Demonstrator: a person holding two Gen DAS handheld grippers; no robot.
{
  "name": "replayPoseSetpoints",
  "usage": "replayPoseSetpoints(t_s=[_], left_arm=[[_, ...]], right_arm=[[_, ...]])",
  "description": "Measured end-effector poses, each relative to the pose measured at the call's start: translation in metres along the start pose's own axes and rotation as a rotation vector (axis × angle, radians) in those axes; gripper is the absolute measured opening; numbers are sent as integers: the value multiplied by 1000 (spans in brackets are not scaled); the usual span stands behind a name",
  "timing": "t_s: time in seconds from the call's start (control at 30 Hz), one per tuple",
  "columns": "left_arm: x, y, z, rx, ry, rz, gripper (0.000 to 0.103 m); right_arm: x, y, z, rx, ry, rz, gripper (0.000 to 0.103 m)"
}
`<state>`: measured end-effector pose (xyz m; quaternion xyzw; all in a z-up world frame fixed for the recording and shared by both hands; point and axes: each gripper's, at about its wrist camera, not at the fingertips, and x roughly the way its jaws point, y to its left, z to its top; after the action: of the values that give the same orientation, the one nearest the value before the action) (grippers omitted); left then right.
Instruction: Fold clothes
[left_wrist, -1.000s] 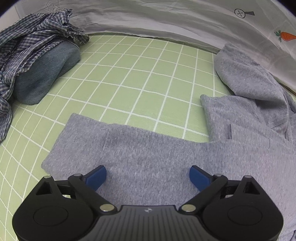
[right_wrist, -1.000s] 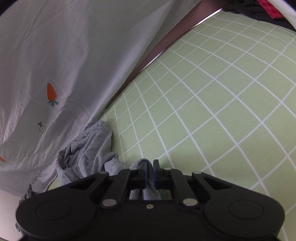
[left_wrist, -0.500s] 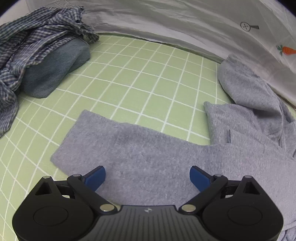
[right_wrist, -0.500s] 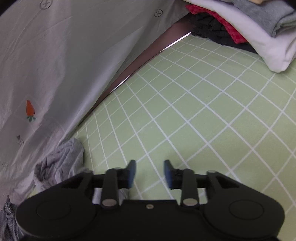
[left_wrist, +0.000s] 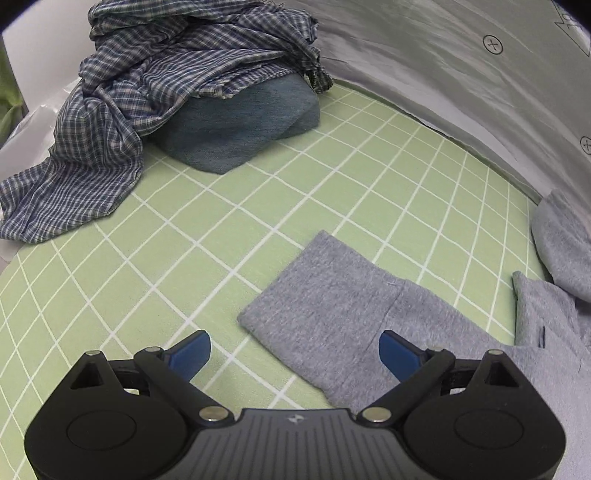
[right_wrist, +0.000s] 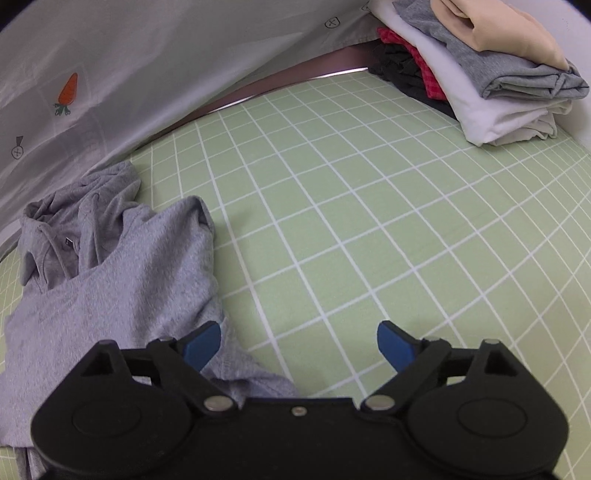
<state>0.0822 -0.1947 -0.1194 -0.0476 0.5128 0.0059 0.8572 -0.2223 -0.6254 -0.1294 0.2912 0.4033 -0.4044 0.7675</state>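
Right gripper (right_wrist: 297, 345), a second ago pinched on grey hoodie (right_wrist: 122, 273), now opening, nothing between jaws; cloth released; left gripper (left_wrist: 295, 352) spread wide over sleeve (left_wrist: 332, 295), empty; regrasp needed.

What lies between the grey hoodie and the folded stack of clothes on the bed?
Only bare green checked sheet; the right wrist view shows nothing lying between the grey hoodie and the folded stack.
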Motion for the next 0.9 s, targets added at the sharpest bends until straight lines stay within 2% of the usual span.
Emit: replayPoseSetpoints(t_s=[0.1,0.2,0.33,0.43,0.5,0.57,0.73,0.9], left_arm=[[3,0,0,-8,0,-19,89],[8,-5,-4,6,8,-23,86],[8,-19,-11,101,-19,1,76],[4,-26,-15,137,-38,-7,57],[1,-28,-15,124,-46,-51,25],[-5,-32,-14,103,-49,-98,17],[-34,-60,-15,163,-94,-197,16],[-62,-106,-30,239,-105,-317,15]], right_arm=[[-3,0,3,24,-4,-19,92],[-6,2,6,41,-17,-38,92],[-5,6,4,32,-4,-59,92],[-5,9,0,21,4,-58,92],[-6,9,-2,16,5,-58,92],[-6,9,-5,11,5,-62,92],[-8,-1,-13,48,6,-50,92],[-11,-16,-23,104,10,-39,92]])
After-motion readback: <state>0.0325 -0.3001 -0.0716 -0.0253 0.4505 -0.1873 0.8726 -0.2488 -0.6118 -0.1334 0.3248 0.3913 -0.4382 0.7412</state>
